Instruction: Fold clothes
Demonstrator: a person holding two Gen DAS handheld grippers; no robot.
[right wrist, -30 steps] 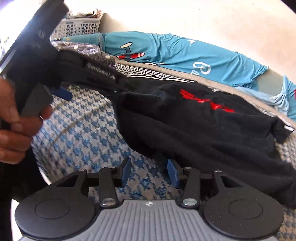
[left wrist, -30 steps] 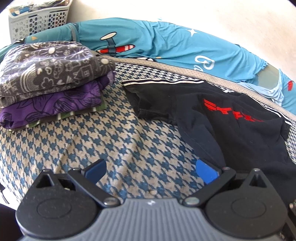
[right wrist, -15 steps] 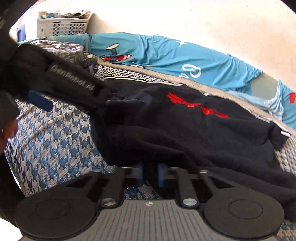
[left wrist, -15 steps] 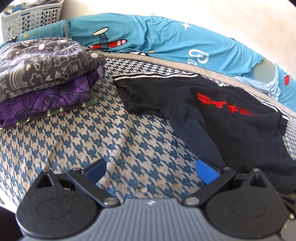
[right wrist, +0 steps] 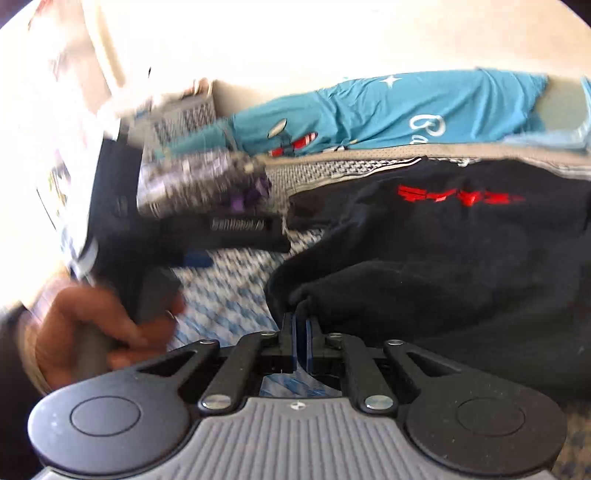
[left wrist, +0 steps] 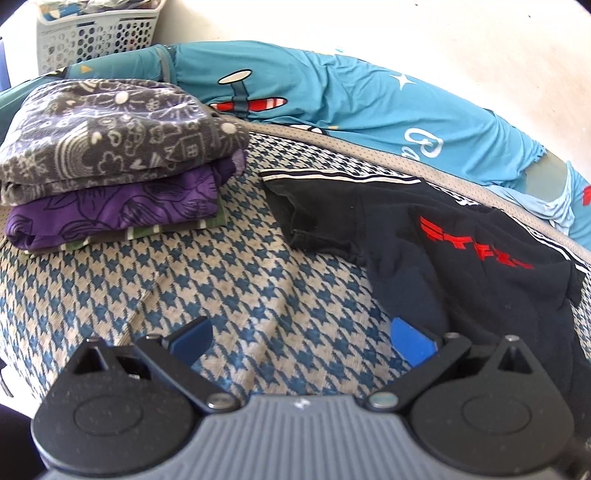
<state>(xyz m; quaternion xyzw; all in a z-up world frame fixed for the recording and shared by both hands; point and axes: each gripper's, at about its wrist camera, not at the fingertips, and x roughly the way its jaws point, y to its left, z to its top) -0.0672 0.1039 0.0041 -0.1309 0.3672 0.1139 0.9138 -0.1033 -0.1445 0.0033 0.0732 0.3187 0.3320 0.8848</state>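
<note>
A black T-shirt (left wrist: pixel 436 243) with red lettering and white-striped sleeve lies crumpled on the blue houndstooth bed cover (left wrist: pixel 229 295). It also shows in the right wrist view (right wrist: pixel 443 236). My left gripper (left wrist: pixel 301 338) is open and empty, low over the cover just left of the shirt's near edge. My right gripper (right wrist: pixel 301 325) is shut on the shirt's near hem, which bunches up around the pads. The left gripper and the hand holding it (right wrist: pixel 110 325) show blurred at the left of the right wrist view.
A stack of folded clothes (left wrist: pixel 110 155), grey patterned on purple on green striped, sits at the left. A teal aeroplane-print sheet (left wrist: pixel 351 99) runs along the back by the wall. A white laundry basket (left wrist: pixel 96 33) stands at the far left corner.
My right gripper has closed on the black shirt's near hem and swung, with the view now tilted and blurred. My left gripper stayed open and shifted slightly over the cover.
</note>
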